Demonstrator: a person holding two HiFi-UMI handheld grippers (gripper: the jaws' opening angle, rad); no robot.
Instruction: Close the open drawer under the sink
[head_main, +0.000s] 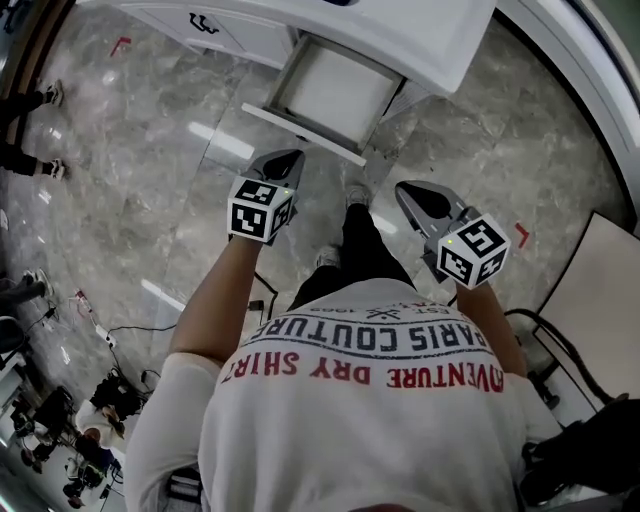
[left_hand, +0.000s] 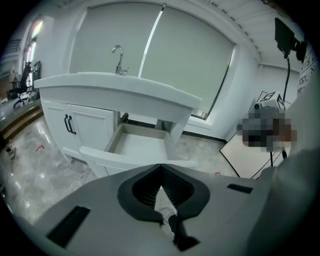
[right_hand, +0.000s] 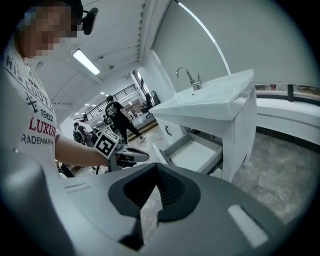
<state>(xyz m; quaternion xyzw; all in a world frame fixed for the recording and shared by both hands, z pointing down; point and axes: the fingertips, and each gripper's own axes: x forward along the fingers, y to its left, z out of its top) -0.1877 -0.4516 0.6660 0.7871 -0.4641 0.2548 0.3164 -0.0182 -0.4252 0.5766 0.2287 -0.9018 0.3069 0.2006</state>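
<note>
One floor (head_main: 130, 150): grey veined marble, polished, with ceiling lights mirrored in it; red tape corners (head_main: 121, 43) are stuck to it.
Vanity (left_hand: 115, 92): white, topped by a thick counter with a curved edge; a chrome gooseneck faucet (left_hand: 119, 59) is set on top, and a panelled door with black bar handles (left_hand: 70, 124) is seen beside the drawer.
Shirt (head_main: 370, 400): white cloth, printed "PARIS COUTURE" in dark letters, "DRY SHIRT" and "AVENTURE" in red.
Drawer (head_main: 325, 90): white, rectangular, pulled out under the counter; it is found ahead of both grippers and is touched by neither.
Left gripper (head_main: 288, 158): grey pointed shell; ribbed black pads are pressed together at the tip, with nothing pinched.
Right gripper (head_main: 405, 190): same build; jaws are likewise closed on nothing, apart from the drawer front.
Marker cubes (head_main: 260, 208): black-and-white square patterns are carried on each face.
</note>
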